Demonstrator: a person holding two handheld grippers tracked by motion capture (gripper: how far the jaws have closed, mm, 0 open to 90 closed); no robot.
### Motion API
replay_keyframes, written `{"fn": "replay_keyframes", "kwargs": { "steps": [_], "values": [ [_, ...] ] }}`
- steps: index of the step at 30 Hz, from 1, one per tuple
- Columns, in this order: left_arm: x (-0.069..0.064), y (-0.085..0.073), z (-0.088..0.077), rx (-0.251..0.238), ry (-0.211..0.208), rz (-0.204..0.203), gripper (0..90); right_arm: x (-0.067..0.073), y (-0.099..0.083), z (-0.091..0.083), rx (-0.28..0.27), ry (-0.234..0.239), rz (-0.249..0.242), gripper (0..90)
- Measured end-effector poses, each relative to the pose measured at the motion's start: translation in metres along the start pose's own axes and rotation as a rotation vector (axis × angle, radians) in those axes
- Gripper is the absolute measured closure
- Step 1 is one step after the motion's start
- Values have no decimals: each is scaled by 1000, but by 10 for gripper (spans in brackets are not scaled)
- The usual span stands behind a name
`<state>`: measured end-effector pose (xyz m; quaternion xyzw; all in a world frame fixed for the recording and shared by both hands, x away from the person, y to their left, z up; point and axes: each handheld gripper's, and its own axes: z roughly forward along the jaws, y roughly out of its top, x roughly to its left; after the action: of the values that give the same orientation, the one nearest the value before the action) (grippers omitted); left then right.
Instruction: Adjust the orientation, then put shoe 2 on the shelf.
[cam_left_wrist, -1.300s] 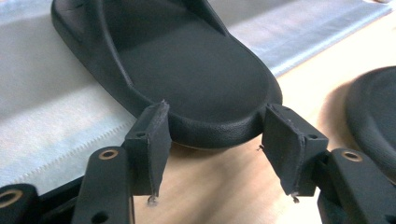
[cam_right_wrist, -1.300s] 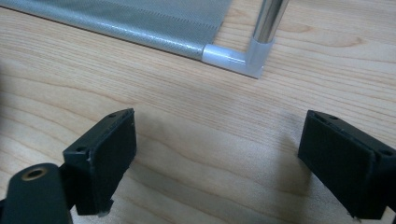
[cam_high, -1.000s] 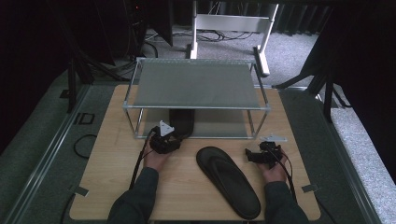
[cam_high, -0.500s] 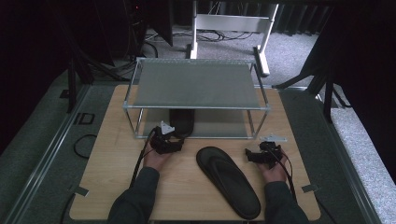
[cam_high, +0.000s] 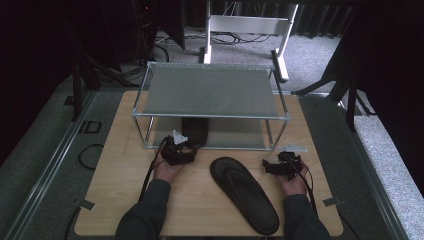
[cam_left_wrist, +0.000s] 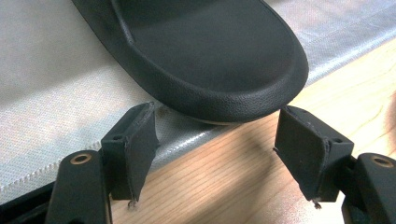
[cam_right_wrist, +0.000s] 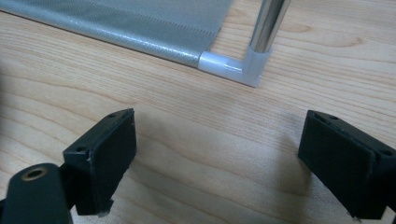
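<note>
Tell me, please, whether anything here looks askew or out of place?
One black slipper lies diagonally on the bare wooden table, while its mate sits on the lower shelf of the rack, heel poking over the front edge. Both the left gripper and right gripper have open, empty jaws. Nothing looks damaged.

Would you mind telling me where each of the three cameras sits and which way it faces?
High view: above the person's side, looking forward and down on the table, rack, both forearms and grippers.
Left gripper view: rides the left gripper, looking along its open jaws at the heel of the slipper on the rack's lower shelf.
Right gripper view: rides the right gripper, looking along its open jaws at the rack's corner leg.
Shared: that slipper also appears from above.
</note>
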<state>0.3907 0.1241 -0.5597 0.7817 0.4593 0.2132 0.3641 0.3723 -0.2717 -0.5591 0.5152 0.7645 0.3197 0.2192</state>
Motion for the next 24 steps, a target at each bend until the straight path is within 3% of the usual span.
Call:
{"fn": "replay_keyframes", "kwargs": {
  "steps": [8,17,24],
  "values": [
    [0,0,0,0,-2,-1,302,1,-1,-1,-7,-8,4,147],
    [1,0,0,-2,-6,-5,301,3,-2,-3,-1,9,-10,125],
    [2,0,0,-6,-14,-15,301,5,-5,-6,-14,7,-7,203]
  ]
}}
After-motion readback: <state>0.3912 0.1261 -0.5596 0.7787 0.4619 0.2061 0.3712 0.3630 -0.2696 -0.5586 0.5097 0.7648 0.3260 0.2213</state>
